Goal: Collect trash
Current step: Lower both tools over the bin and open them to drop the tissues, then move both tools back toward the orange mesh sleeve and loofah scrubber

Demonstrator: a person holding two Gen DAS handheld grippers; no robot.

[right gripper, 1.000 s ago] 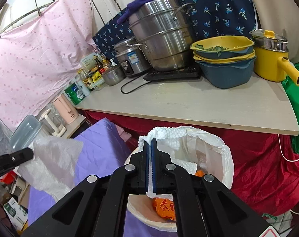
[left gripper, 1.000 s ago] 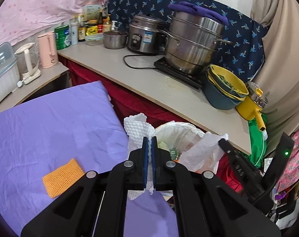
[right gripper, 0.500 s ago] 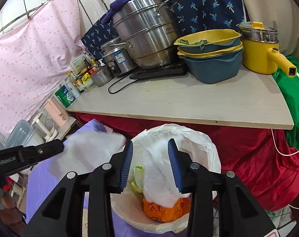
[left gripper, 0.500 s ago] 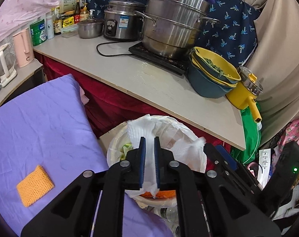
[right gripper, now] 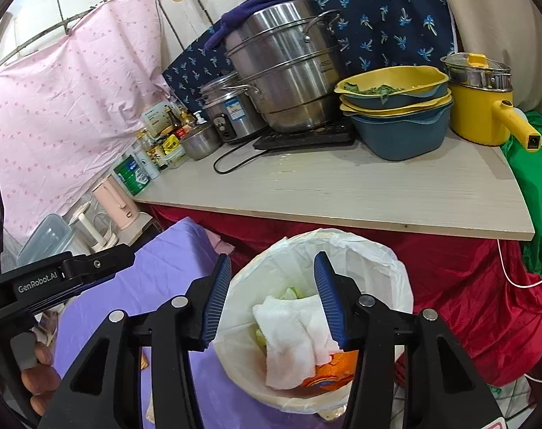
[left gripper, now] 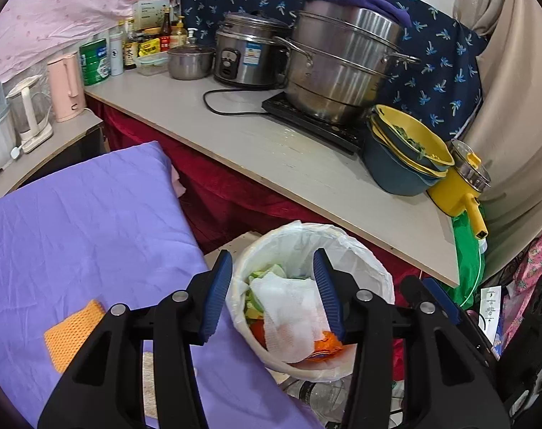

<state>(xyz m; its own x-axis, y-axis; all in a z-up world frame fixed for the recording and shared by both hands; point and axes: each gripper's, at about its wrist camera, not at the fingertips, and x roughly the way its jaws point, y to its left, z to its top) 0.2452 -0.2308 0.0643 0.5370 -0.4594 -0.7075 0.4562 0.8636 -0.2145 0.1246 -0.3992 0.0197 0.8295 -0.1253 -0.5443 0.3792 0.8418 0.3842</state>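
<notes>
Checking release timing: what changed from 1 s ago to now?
Both grippers let go. The left gripper, shut on a paper towel a second ago, moved over the trash bin and opened. The right gripper opened half a second ago. The white paper towels now lie in the bin on the orange wrapper. The orange sponge on the purple cloth and the counter items stayed put.

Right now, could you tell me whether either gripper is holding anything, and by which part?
Nothing is held. The left gripper and right gripper are both open above the trash bin, with paper towels lying loose inside.
</notes>
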